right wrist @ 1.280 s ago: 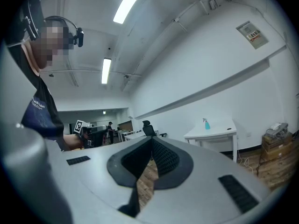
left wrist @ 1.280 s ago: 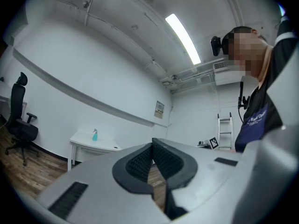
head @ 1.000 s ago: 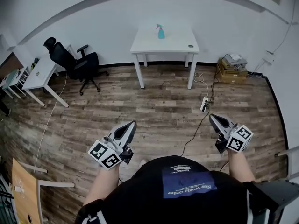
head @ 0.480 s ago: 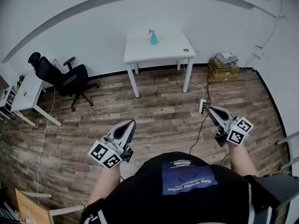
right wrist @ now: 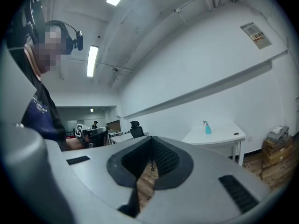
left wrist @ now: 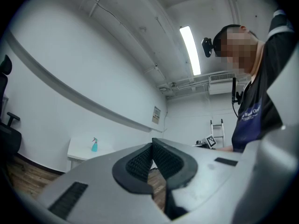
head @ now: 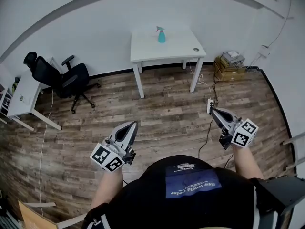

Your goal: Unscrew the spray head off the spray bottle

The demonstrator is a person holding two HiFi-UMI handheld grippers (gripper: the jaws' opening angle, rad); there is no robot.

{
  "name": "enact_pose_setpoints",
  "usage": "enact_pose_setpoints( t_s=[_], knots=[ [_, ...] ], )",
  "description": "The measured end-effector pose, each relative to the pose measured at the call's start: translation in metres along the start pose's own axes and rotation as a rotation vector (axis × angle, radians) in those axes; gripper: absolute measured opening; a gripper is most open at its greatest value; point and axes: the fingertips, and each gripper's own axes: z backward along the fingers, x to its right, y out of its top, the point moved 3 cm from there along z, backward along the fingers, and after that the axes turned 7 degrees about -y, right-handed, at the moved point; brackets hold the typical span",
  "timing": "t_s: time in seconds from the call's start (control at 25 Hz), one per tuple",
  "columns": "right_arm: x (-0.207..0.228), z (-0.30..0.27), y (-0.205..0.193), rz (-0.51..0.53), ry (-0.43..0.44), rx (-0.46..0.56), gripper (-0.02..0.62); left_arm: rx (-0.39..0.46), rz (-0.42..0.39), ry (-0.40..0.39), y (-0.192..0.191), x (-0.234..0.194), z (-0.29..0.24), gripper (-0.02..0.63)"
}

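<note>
Wood floor (head: 162, 123) fills the head view, edge to edge, with a white wall (head: 95, 27) curving across the top. The person (head: 190, 194) stands at the bottom centre in a dark shirt, arms out in front. A white table (head: 178, 44) stands against the wall at top centre. A black chair (head: 66, 78) sits at upper left, with a white desk (head: 24, 97) at the left edge beside it. Over at upper right, boxes (head: 230, 66) are stacked on the floor by the wall.

Now the tools. The left gripper (head: 129, 127) is at lower left of centre, jaws pressed together, nothing between them. The right gripper (head: 213, 111) is at right of centre, jaws together too, and empty. Both hang over bare floor, well apart from the table.

And there's the bottle (head: 161, 34): teal, upright, near the back of the table top, just left of its middle, spray head (head: 159, 28) on top. Each gripper view shows it small and far off, on that table. A power strip (head: 209, 106) lies on the floor near the right gripper's tips.
</note>
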Motion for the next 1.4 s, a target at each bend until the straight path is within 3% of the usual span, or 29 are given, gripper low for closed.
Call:
enact_pose_setpoints(
  t_s=[0.4, 0.72, 0.92, 1.12, 1.4],
  knots=[
    [0.056, -0.06, 0.011, -0.019, 0.096, 0.001, -0.005, -0.017, -0.027, 0.105, -0.002, -0.032, -0.03, -0.006],
    [0.154, -0.087, 0.047, 0.0, 0.194, 0.028, -0.005, 0.01, -0.075, 0.172, 0.001, -0.041, -0.128, -0.006],
    [0.216, -0.088, 0.057, 0.01, 0.209, 0.017, -0.005, 0.035, -0.023, 0.192, -0.011, -0.05, -0.188, -0.006],
    [0.27, -0.089, 0.056, -0.025, 0.193, 0.016, -0.005, -0.003, -0.006, 0.186, -0.024, -0.061, -0.239, -0.006],
    [0.306, -0.102, 0.042, -0.055, 0.158, -0.005, -0.005, -0.032, 0.013, 0.165, -0.038, -0.094, -0.271, -0.006]
  ],
)
